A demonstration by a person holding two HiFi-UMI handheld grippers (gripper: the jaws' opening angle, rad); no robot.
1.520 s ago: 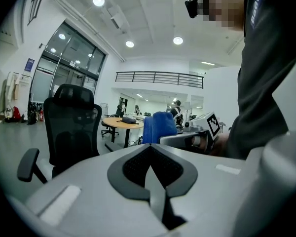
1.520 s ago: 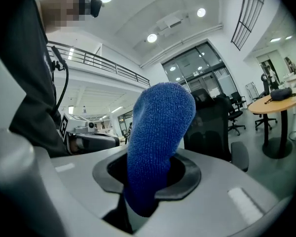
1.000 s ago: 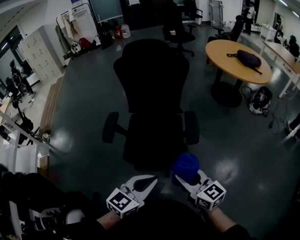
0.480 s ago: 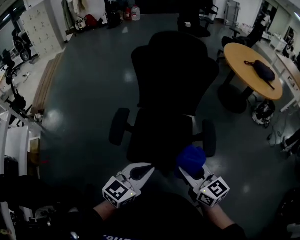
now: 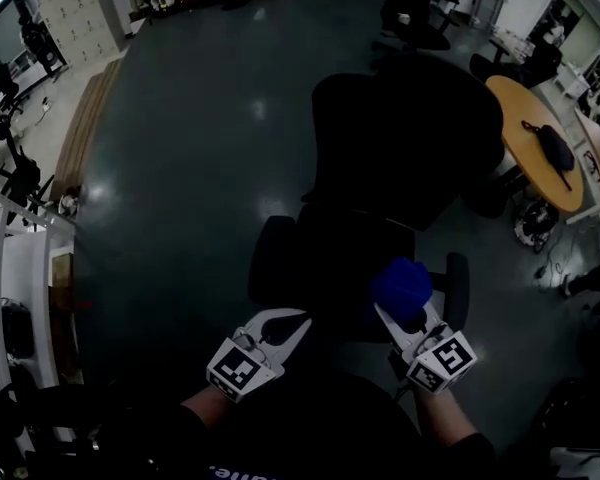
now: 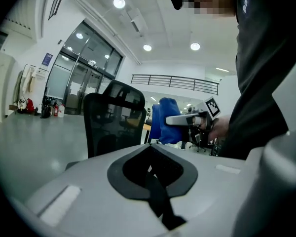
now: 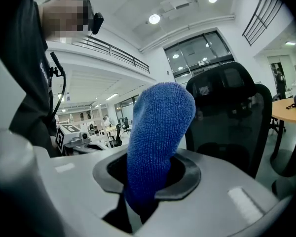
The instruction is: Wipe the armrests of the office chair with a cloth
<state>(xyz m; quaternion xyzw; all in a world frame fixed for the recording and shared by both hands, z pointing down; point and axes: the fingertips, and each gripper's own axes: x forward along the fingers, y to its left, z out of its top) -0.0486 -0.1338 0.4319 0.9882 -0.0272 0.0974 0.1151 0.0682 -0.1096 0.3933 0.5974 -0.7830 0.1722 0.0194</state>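
Observation:
A black office chair (image 5: 405,143) stands in front of me, its left armrest (image 5: 272,260) and right armrest (image 5: 458,288) on either side of the seat. My right gripper (image 5: 395,313) is shut on a blue cloth (image 5: 401,286), held above the seat's front right, near the right armrest. The cloth (image 7: 158,137) stands up out of the jaws in the right gripper view, with the chair (image 7: 232,117) behind it. My left gripper (image 5: 298,323) hangs shut and holds nothing, just in front of the seat and below the left armrest. The left gripper view shows the chair's back (image 6: 113,117) and the cloth (image 6: 165,120).
A round wooden table (image 5: 540,158) with a dark bag on it stands to the chair's right, and cables and a bag lie on the floor beneath it. Dark glossy floor (image 5: 180,168) spreads to the left. White racks (image 5: 10,248) line the far left edge.
The view has swung so the chair sits further right and closer. Both grippers hold the same pose, with the cloth now over the seat's right side near the right armrest.

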